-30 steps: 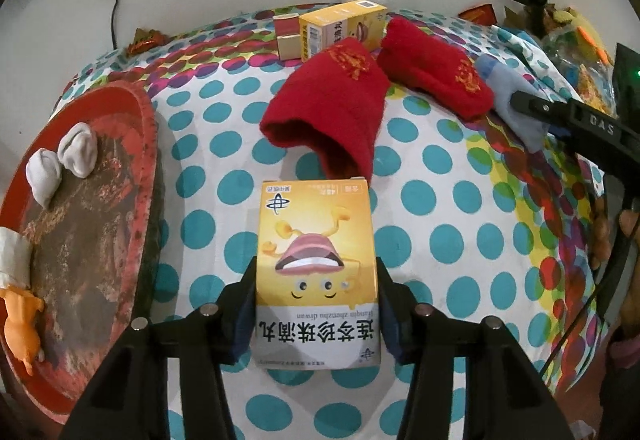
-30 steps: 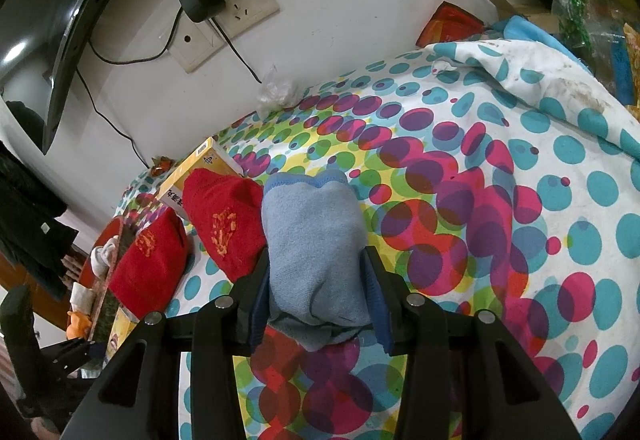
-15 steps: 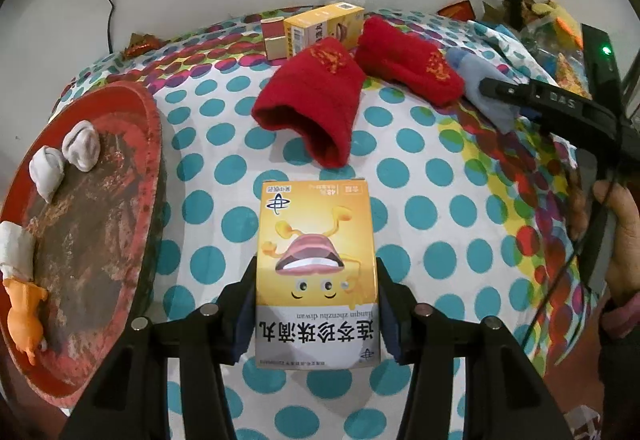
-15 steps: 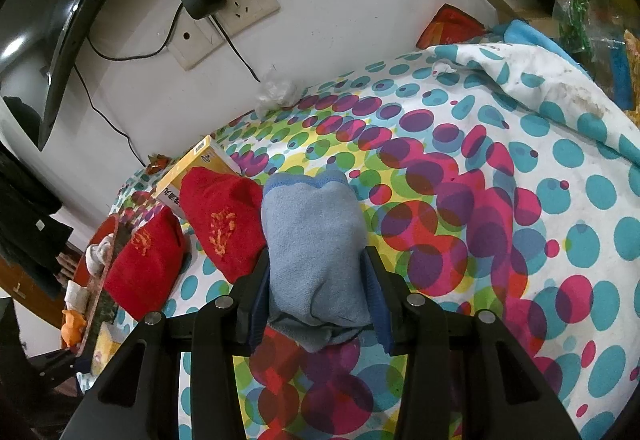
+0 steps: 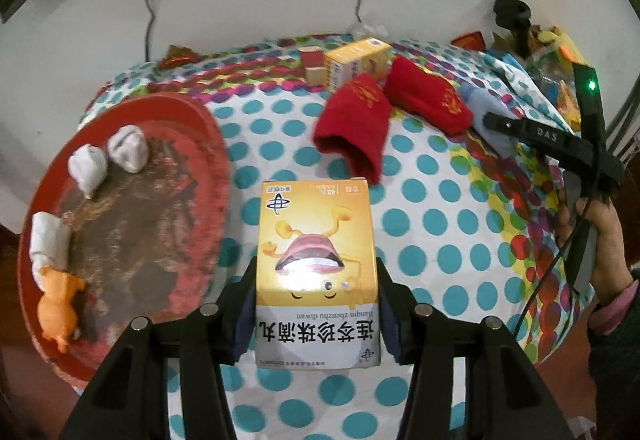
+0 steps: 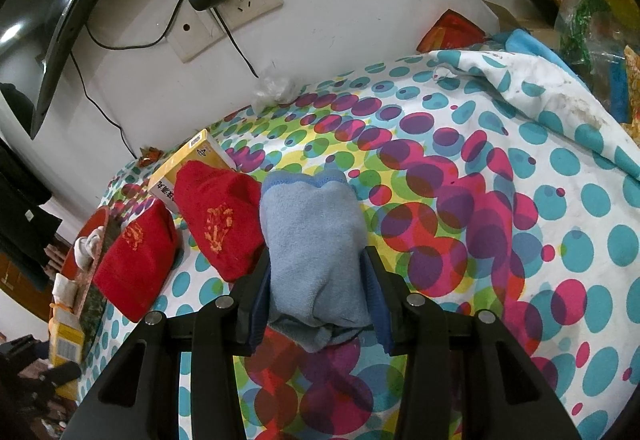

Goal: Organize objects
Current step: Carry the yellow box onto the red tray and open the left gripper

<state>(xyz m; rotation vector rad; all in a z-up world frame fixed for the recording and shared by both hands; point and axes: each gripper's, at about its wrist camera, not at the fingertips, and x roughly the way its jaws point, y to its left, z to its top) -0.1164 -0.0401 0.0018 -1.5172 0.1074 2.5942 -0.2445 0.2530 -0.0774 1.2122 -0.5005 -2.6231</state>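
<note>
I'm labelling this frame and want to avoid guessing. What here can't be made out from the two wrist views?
- Yellow medicine box, left wrist view: its underside is hidden, so whether it is clear of the tablecloth is unclear.
- Blue sock, right wrist view: its near end bunches between the right gripper fingers; what is under it is hidden.
- Second yellow box, right wrist view: partly covered by a red sock.
- Red tray, right wrist view: mostly cut off.

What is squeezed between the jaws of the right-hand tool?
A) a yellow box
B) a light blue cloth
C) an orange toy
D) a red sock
B: in the right wrist view the folded light blue cloth sits clamped between the jaws, while the two red socks lie free beside it on the dotted tablecloth.
</note>
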